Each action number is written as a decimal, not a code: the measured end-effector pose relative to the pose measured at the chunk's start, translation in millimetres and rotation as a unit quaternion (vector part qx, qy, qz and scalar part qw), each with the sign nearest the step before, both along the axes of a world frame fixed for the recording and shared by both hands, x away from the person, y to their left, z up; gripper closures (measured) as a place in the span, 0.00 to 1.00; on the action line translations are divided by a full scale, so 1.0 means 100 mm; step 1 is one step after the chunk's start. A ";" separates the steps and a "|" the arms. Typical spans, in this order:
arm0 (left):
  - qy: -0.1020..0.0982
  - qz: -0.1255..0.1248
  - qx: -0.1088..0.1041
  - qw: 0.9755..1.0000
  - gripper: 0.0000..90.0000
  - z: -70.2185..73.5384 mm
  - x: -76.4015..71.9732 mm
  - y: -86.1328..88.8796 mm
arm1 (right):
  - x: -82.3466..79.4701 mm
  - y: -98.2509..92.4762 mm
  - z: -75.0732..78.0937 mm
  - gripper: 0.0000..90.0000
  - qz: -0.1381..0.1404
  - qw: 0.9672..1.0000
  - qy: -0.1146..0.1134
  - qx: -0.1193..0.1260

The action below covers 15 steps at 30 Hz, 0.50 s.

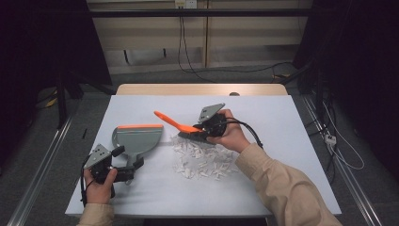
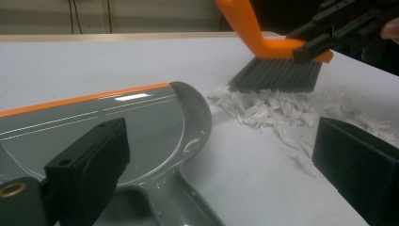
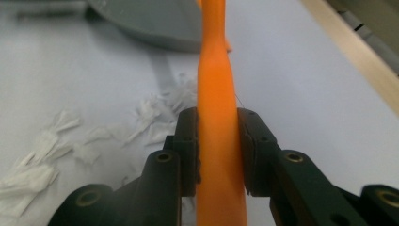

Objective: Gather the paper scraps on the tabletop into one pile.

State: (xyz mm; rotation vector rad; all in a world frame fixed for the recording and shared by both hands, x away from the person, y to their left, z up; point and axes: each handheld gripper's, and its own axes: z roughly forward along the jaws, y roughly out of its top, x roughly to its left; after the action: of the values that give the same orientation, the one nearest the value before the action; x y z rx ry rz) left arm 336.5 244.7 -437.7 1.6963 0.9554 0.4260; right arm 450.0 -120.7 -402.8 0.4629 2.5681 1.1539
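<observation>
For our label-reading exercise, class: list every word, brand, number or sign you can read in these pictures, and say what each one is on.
None: no readable text anywhere.
Grey plastic dustpan with the orange lip: moulded lines, no lettering.
Orange-handled hand brush, white paper scraps, white table sheet: blank.
Right gripper, shut on the brush handle, and left gripper: no markings legible.

The right gripper (image 3: 217,155) clamps both black jaws on an orange brush handle (image 3: 216,94). White paper scraps (image 3: 70,141) litter the table (image 3: 291,84) left of it, a grey dustpan (image 3: 150,21) beyond.
</observation>
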 end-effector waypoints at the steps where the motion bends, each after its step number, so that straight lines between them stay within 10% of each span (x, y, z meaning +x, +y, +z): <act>1: 0.000 0.001 -0.004 1.000 0.05 0.00 0.00 -0.01 | 0.03 -0.02 0.03 0.80 -0.008 1.000 0.000 0.008; 11: 0.001 -0.003 -0.003 1.000 0.05 0.00 0.01 0.01 | 0.36 0.18 -0.01 0.80 -0.042 0.999 -0.008 0.030; 15: 0.002 -0.002 -0.005 1.000 0.05 -0.01 0.01 0.03 | 0.43 0.34 -0.16 0.80 -0.040 0.999 -0.013 0.001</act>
State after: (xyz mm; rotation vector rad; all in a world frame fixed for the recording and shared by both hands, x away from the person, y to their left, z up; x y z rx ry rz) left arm 337.0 247.8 -438.3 1.6906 0.9546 0.4144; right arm 492.9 -86.8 -418.9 0.5428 2.5025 1.1274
